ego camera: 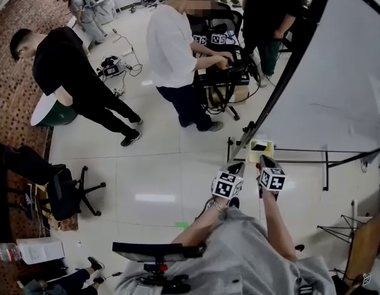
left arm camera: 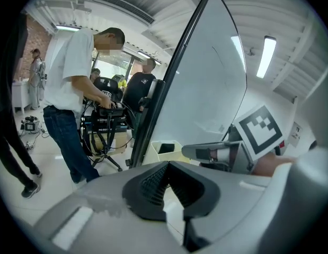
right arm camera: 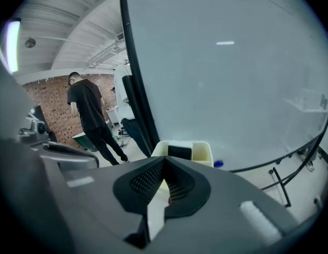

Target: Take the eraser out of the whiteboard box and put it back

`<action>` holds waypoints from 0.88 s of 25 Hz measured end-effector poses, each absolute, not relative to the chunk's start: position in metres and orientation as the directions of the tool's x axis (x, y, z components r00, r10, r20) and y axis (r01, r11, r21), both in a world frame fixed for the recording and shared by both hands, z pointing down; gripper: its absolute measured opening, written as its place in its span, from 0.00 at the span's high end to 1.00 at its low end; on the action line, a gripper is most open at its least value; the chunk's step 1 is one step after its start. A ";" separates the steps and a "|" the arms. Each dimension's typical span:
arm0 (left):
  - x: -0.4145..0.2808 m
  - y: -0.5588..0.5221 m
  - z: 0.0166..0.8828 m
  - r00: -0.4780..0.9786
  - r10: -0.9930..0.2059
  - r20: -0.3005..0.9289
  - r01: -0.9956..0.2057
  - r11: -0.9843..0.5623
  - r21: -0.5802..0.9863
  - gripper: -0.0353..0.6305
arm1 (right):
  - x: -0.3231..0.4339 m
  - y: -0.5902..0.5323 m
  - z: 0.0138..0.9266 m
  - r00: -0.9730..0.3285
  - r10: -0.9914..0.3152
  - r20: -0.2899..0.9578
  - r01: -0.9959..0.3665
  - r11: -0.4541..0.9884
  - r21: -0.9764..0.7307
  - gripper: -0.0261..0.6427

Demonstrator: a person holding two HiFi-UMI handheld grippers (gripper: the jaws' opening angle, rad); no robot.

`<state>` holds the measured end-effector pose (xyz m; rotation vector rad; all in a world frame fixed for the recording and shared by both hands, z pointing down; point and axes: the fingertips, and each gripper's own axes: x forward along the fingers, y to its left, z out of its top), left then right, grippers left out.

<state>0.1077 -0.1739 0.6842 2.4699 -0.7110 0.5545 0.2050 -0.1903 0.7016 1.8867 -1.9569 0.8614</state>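
The right gripper (right arm camera: pixel 164 160) has its jaws pressed together with nothing between them, just short of the box (right arm camera: pixel 203 151). The eraser (right arm camera: pixel 179 152) lies inside that box, straight ahead of the tips, at the foot of the whiteboard (right arm camera: pixel 222 78). The left gripper (left arm camera: pixel 167 164) looks closed and empty too, with the box beyond its tips. The likely risk is that reaching in with the jaws closed would shove the eraser deeper or knock the box instead of grasping it. The jaws would need to part first.

Tongs (right arm camera: pixel 164 161), closed together, point at the box (right arm camera: pixel 202 152) holding the eraser (right arm camera: pixel 179 152).
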 end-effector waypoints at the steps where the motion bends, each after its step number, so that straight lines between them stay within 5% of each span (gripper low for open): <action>1: 0.111 -0.170 0.683 0.785 -0.365 0.500 -0.570 -0.741 0.355 0.94 | 0.203 -0.183 0.705 -0.112 -0.797 0.593 -0.973 -0.033 -0.228 0.96; 15: 0.086 -0.040 0.692 0.700 -0.467 0.540 -0.680 -0.666 0.306 0.94 | 0.103 -0.047 0.684 -0.384 -0.749 0.539 -0.921 0.273 -0.277 0.96; 22: 0.084 0.031 0.713 0.641 -0.442 0.628 -0.709 -0.655 0.261 0.94 | 0.113 0.027 0.716 -0.410 -0.677 0.611 -0.911 0.271 -0.311 0.96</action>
